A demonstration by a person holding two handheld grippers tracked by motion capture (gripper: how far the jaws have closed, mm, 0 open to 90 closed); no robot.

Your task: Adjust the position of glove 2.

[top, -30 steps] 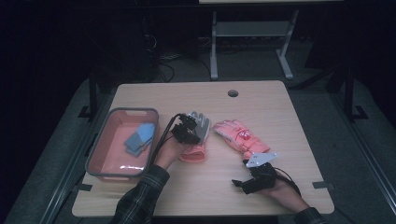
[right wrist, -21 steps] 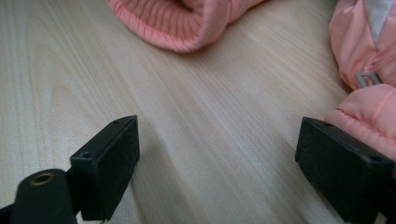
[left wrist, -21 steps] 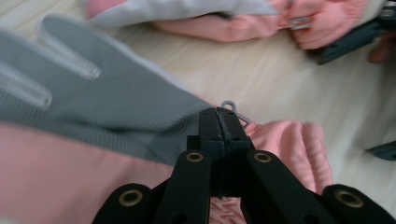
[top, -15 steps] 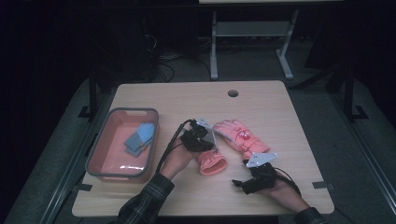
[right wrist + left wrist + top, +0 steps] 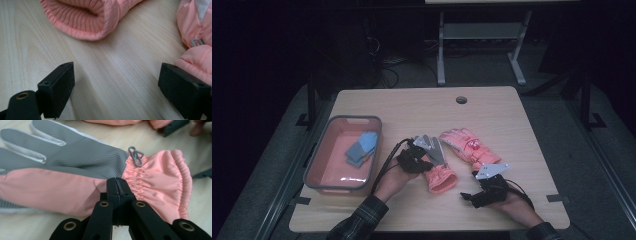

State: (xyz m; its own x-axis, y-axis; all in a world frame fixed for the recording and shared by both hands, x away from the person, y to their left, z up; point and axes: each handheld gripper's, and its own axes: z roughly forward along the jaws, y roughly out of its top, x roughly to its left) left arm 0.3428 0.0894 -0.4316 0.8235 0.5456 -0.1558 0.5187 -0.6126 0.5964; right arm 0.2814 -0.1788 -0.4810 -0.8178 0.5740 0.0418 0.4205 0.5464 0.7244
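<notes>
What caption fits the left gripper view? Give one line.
Left gripper shut on the pink-and-grey glove near its gathered cuff.

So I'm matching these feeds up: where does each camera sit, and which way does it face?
High view: above the table's near edge, looking forward and down; forearms, both grippers.
Left gripper view: on the left gripper, shut on the pink-and-grey padded glove.
Right gripper view: on the open right gripper, low over the wooden table.
All three share that glove.

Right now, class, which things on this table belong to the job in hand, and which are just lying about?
In the job:
- grey-palmed pink glove, pinched by the shut left gripper
- second pink glove
- right gripper, open, resting by it

Lying about:
- pink tray
- blue cloths inside it
</notes>
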